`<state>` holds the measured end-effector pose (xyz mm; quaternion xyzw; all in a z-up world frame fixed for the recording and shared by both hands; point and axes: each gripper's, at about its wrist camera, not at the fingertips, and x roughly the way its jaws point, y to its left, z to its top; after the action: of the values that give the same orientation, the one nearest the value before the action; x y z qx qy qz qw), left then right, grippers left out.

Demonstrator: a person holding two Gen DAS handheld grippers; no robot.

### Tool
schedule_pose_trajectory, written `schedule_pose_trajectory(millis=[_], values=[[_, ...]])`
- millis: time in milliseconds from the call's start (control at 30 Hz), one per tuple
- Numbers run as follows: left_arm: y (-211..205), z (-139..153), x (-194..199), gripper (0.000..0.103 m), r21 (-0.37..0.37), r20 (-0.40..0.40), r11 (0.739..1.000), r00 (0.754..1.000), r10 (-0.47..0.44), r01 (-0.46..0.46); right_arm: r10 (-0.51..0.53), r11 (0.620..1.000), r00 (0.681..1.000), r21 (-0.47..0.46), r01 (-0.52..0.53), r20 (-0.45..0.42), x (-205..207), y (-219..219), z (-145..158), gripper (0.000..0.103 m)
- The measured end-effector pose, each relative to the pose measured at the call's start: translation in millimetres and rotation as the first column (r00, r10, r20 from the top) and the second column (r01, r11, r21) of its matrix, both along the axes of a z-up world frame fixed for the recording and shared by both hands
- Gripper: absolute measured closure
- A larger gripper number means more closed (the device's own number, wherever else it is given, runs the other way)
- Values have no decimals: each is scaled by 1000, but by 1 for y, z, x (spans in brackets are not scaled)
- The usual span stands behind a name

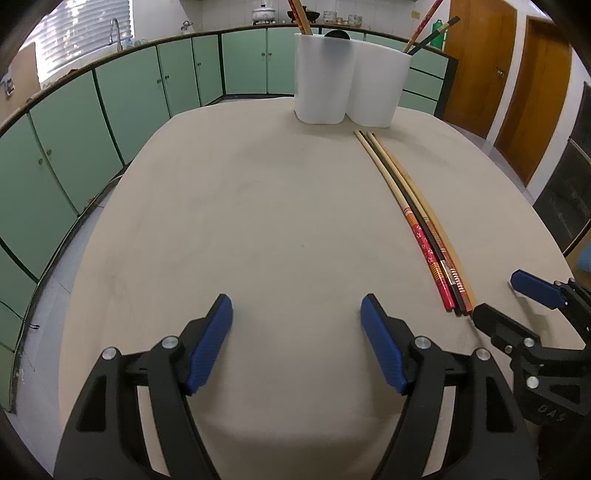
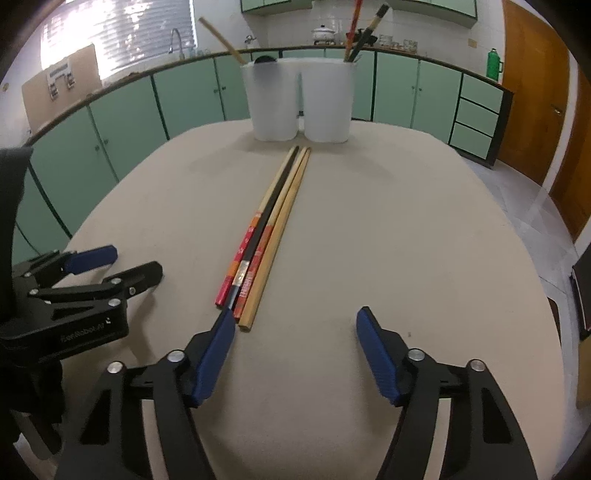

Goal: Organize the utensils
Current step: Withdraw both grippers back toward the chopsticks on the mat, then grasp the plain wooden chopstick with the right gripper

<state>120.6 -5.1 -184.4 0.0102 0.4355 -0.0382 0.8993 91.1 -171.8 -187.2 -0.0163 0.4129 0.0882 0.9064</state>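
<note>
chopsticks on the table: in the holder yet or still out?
Out. The four chopsticks lie flat, side by side on the table, short of the white holder. Other chopsticks already stand in it.

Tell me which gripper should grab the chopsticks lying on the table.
Right. The right gripper is open with its left finger at the near ends of the chopsticks; the left gripper faces bare table beside them.

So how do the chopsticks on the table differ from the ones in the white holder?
The chopsticks on the table lie flat, bundled side by side; the chopsticks in the holder stand tilted, spread apart. The table ones show full length; the white holder hides the others' lower ends. Both sets include red-patterned, black and plain wooden sticks.
</note>
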Motion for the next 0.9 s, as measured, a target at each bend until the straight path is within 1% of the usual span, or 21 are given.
schedule_pose_trajectory(millis=[100, 167, 267, 367, 433, 500, 567, 667, 700, 733, 800, 900], values=[[0, 0, 2, 32, 0, 0, 1000, 1000, 0, 0, -3, 1000, 1000, -11, 3, 0, -1, 1, 0, 39], [-1, 0, 2, 32, -3, -1, 1000, 1000, 2, -2, -29, 1000, 1000, -10, 29, 0, -1, -2, 0, 40], [-2, 0, 4, 32, -4, -1, 1000, 1000, 3, -3, -67, 998, 998, 13, 67, 1, -1, -12, 1, 41], [-2, 0, 5, 32, -6, -2, 1000, 1000, 8, -8, -65, 997, 998, 28, 65, 3, -1, -16, 1, 43], [-3, -1, 5, 32, -5, -2, 1000, 1000, 11, -11, -39, 999, 999, 22, 39, 4, -2, -12, 1, 49], [-3, -1, 5, 32, -5, -1, 1000, 1000, 11, -11, -27, 1000, 1000, 4, 27, 4, 0, -8, 1, 53], [-4, -1, 5, 32, -5, -2, 1000, 1000, 11, -11, -12, 1000, 1000, -4, 12, 5, 2, -3, 1, 60], [-4, -1, 5, 32, -4, -2, 1000, 1000, 13, -13, 7, 1000, 1000, -9, -7, 5, 6, 2, 1, 78], [-4, -1, 6, 32, -4, -2, 1000, 1000, 13, -13, 15, 1000, 1000, -8, -15, 4, 6, 3, 1, 89], [-4, -1, 6, 31, -5, -3, 1000, 1000, 13, -13, 25, 1000, 1000, -10, -25, 4, 6, 4, 1, 95], [-5, -1, 6, 31, -9, -3, 1000, 1000, 10, -10, 26, 999, 1000, -21, -25, 9, 5, 6, 1, 95], [-10, 1, 6, 31, -22, 0, 1000, 1000, -6, 6, 10, 1000, 1000, -9, -10, 11, 4, 1, 1, 95]])
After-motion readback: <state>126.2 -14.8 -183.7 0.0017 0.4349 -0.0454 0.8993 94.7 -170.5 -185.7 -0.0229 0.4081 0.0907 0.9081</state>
